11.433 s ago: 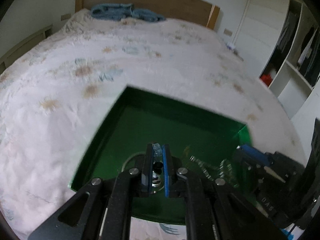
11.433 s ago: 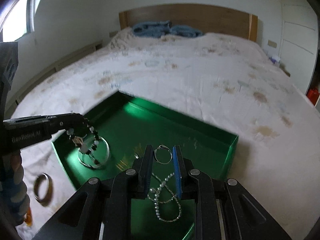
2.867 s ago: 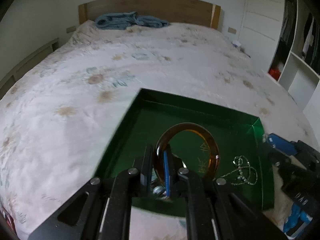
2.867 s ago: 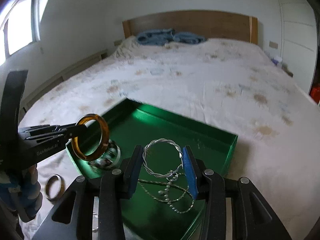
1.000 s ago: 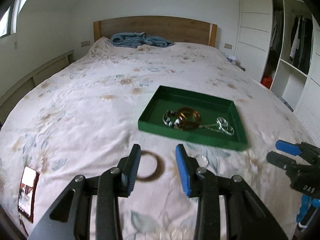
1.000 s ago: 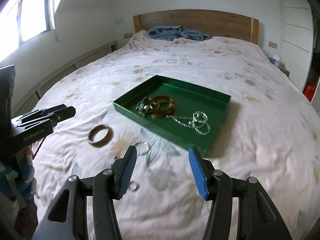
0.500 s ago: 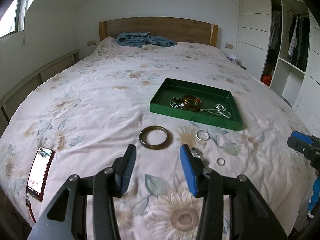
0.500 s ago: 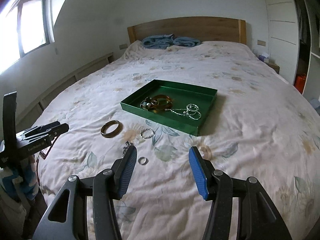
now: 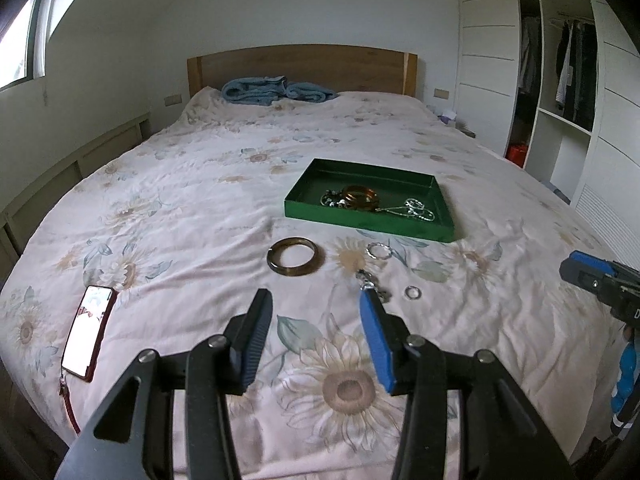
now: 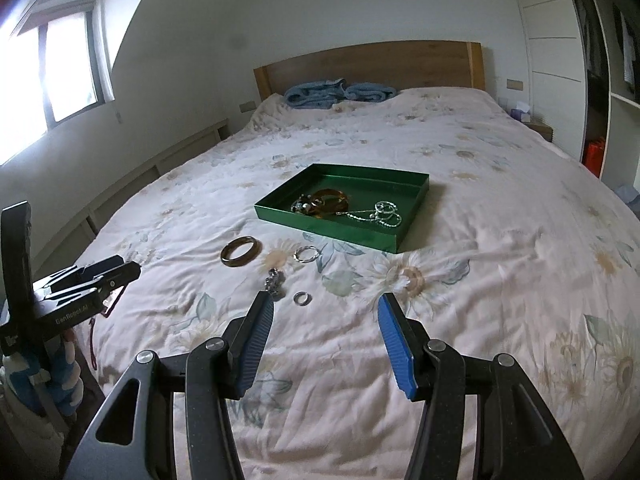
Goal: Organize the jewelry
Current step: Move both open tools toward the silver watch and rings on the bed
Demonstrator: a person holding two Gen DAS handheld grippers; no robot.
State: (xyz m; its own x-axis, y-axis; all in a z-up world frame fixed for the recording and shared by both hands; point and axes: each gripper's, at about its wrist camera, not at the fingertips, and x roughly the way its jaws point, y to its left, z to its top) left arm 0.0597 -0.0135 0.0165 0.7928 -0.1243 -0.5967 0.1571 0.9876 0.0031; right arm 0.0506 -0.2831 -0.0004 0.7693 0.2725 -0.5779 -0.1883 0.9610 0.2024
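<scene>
A wide bed under a sunflower-print cover serves as the sorting surface, and the green tray, lying near its middle, is the landmark for everything else. The tray appears to be the collecting point: an amber bangle, a beaded piece and a silver chain already lie inside it, bunched toward its near wall.

Four pieces remain loose on the cover just in front of the tray, likely awaiting their turn: a dark brown bangle off its near-left corner, a silver hoop before its near wall, then a small clasp charm and a tiny ring a little farther out. A phone lies well to the left of the tray, at the bed's edge.

Both hand-held tools hover well short of the tray, over the foot of the bed, angled downward toward the loose pieces. The left tool is released, nothing between its blue pads; the right tool is likewise spread and empty.
</scene>
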